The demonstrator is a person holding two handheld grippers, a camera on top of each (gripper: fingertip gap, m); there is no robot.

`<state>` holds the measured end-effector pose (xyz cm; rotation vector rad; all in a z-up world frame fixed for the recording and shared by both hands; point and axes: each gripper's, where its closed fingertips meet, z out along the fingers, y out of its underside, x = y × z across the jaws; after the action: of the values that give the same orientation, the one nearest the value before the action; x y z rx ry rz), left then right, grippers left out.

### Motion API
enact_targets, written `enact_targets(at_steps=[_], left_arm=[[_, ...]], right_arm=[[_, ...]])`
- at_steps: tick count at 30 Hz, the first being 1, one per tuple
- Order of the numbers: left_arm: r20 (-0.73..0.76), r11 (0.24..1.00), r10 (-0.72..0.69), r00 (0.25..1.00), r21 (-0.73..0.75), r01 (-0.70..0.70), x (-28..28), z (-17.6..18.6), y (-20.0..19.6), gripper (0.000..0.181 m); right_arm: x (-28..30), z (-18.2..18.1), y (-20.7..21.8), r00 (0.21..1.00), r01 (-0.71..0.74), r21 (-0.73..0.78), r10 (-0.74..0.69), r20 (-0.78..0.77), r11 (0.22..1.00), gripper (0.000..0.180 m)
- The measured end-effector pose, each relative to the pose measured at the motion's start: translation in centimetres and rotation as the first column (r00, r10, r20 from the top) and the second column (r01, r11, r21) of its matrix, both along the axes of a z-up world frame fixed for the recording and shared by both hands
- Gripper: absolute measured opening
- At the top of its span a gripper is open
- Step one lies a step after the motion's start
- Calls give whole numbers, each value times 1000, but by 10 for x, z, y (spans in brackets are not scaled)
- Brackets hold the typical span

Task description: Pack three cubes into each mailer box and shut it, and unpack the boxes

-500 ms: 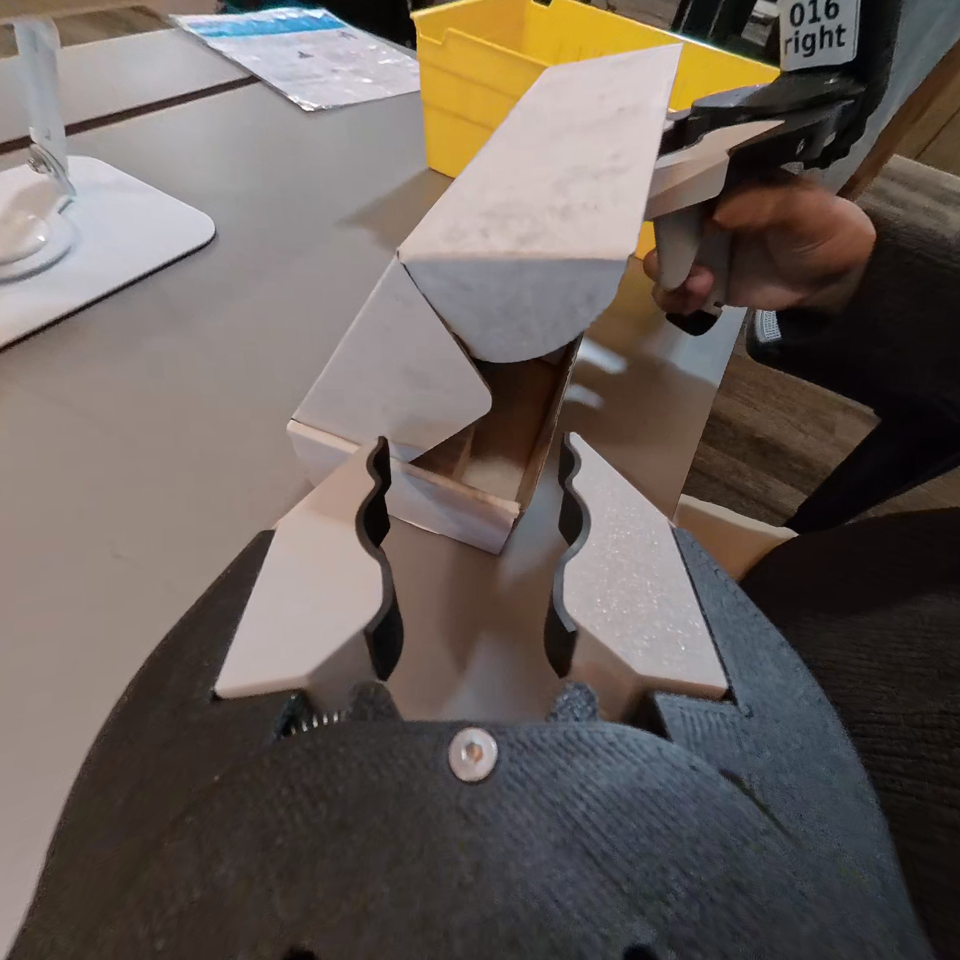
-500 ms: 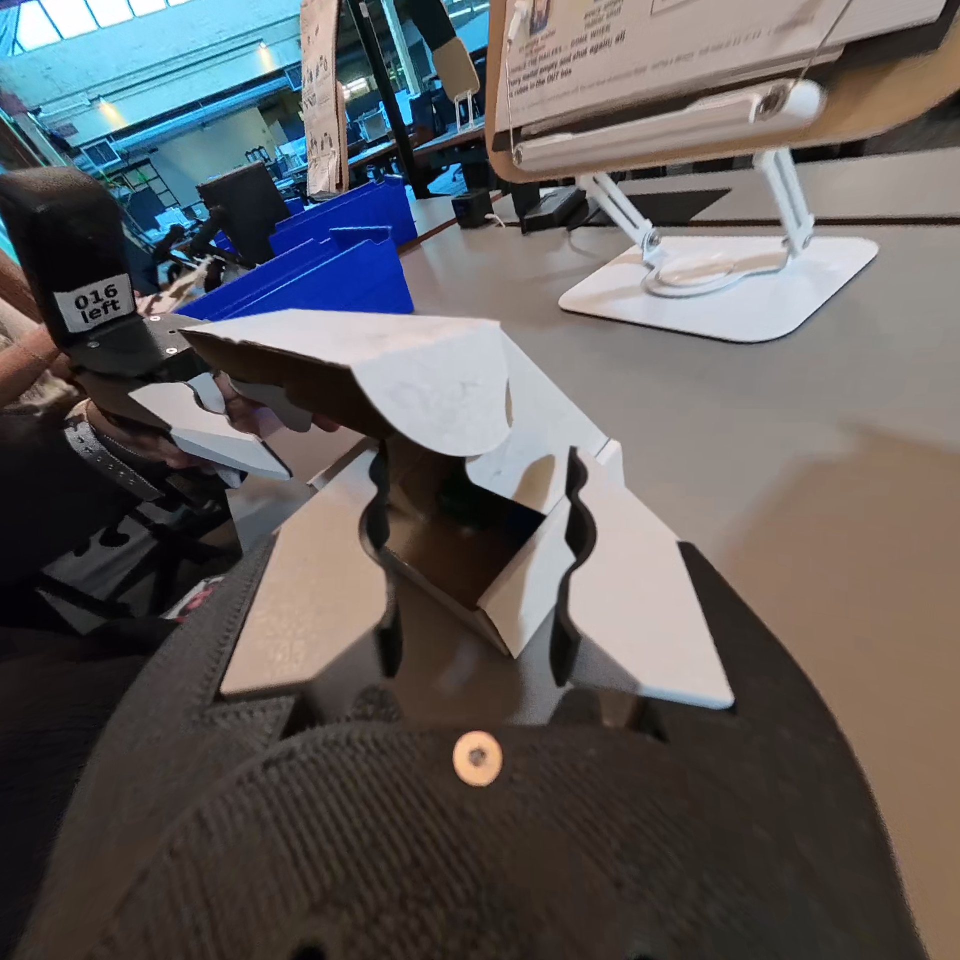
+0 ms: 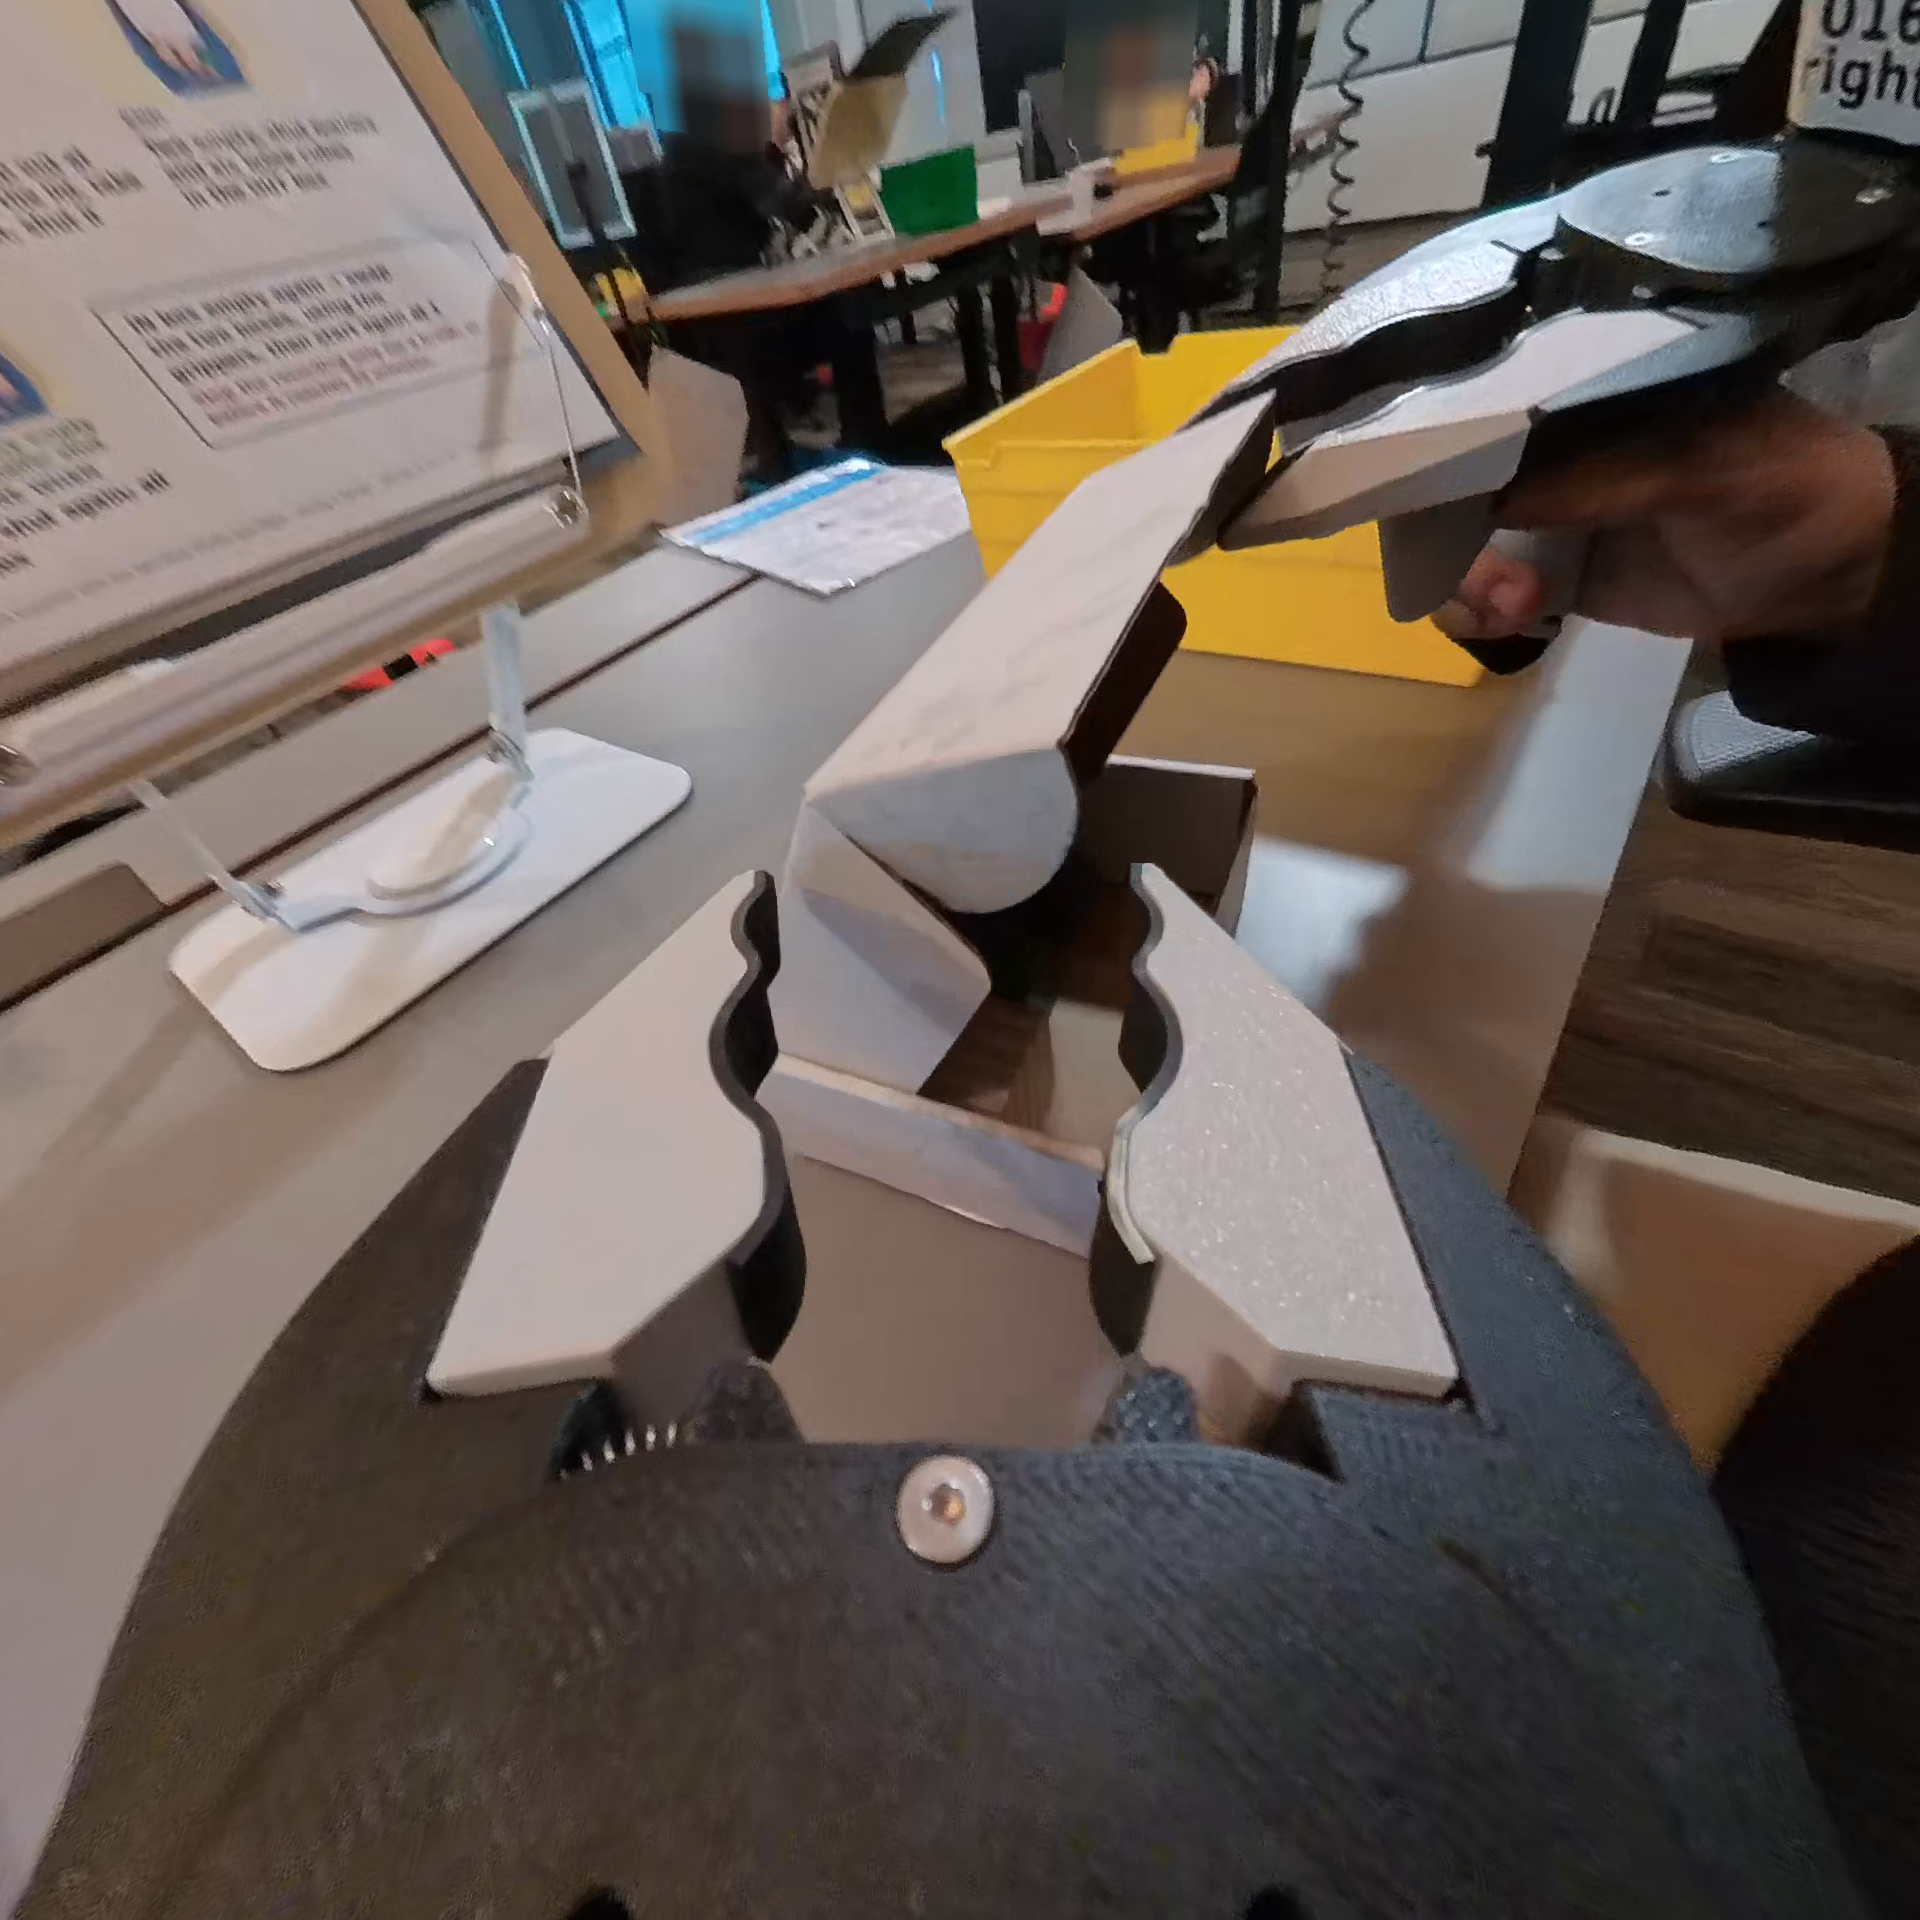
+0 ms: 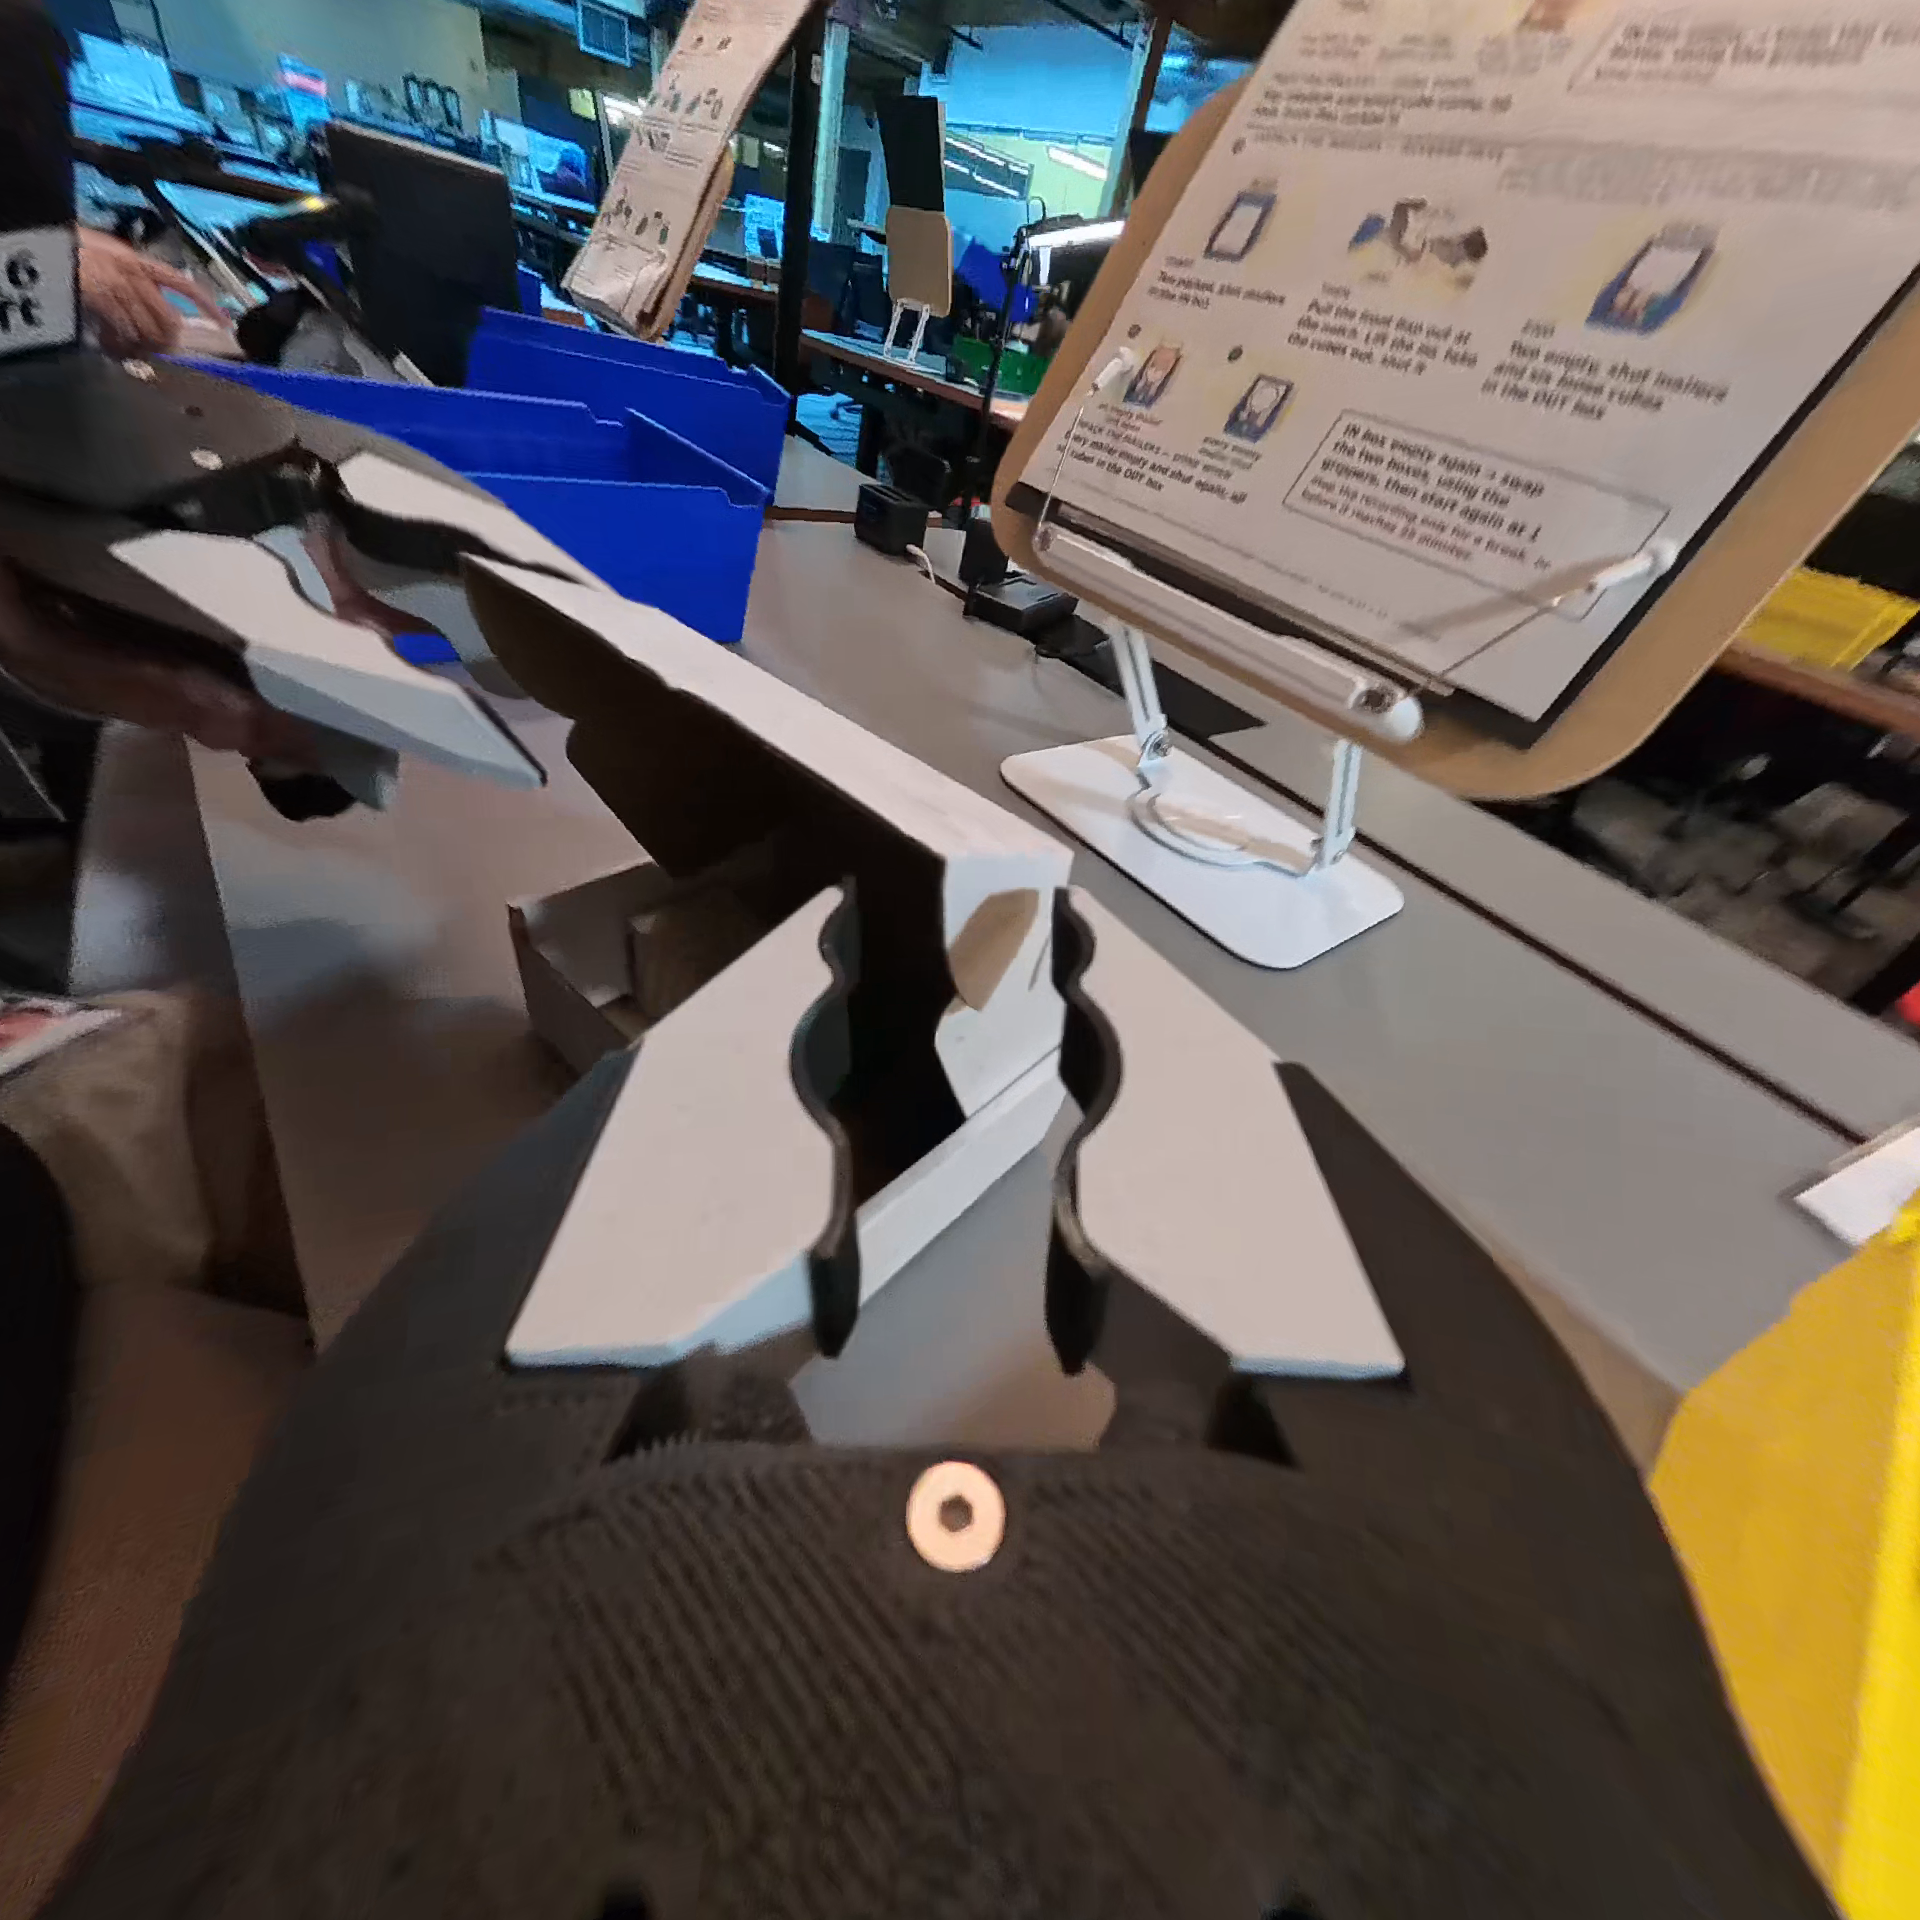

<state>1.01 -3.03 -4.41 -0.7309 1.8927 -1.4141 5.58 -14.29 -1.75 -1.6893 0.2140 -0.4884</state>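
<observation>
One mailer box (image 3: 935, 1153) is counted, sat near the edge of the grey table (image 3: 260, 1195), with its lid (image 3: 1018, 623) propped up at a slant. It's plain white corrugated card, so it's probably light and fairly stiff but easily creased, and likely to skate on that smooth top if pushed from one side only. The lid is best taken by its free front edge or tuck flap, while the base wall is steadied from the other end.

Two grippers are counted. The left gripper (image 3: 951, 894) is held spread apart at the near end of the box, with nothing pinched. The right gripper (image 4: 954, 904) is spread too, the lid's corner sitting loosely between its fingers; whether the pads touch card can't be told.

Zero cubes can be made out, since the box's inside is too dark. Also counted: one yellow bin (image 3: 1049, 468), one document stand (image 3: 416, 894), and at least two blue bins (image 4: 623, 499).
</observation>
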Motion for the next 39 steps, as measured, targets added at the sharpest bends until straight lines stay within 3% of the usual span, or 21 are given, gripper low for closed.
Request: enact_targets(at_steps=[7, 12, 16, 26, 32, 39], left_arm=[[89, 999, 4, 996, 38, -7, -6, 11, -8, 62], [109, 998, 27, 994, 56, -34, -4, 11, -6, 58], [116, 997, 40, 992, 61, -47, -4, 12, -6, 55], [110, 988, 123, 986, 82, -133, -4, 13, -7, 59], [100, 974, 202, 974, 83, -210, -7, 7, -3, 57], [103, 982, 180, 978, 38, -185, -25, 5, -13, 48]], right_arm=[[-7, 17, -1, 970, 80, -62, -63, 233, 995, 31], [-4, 7, 1, 950, 147, -154, -96, 296, 977, 27], [-5, 11, 1, 958, 144, -141, -102, 270, 979, 14], [-5, 19, -2, 991, 131, -74, -128, 50, 989, 13], [-8, 17, -4, 989, 140, -82, -135, 62, 987, 14], [-13, 15, -5, 990, 135, -80, -130, 55, 988, 15]])
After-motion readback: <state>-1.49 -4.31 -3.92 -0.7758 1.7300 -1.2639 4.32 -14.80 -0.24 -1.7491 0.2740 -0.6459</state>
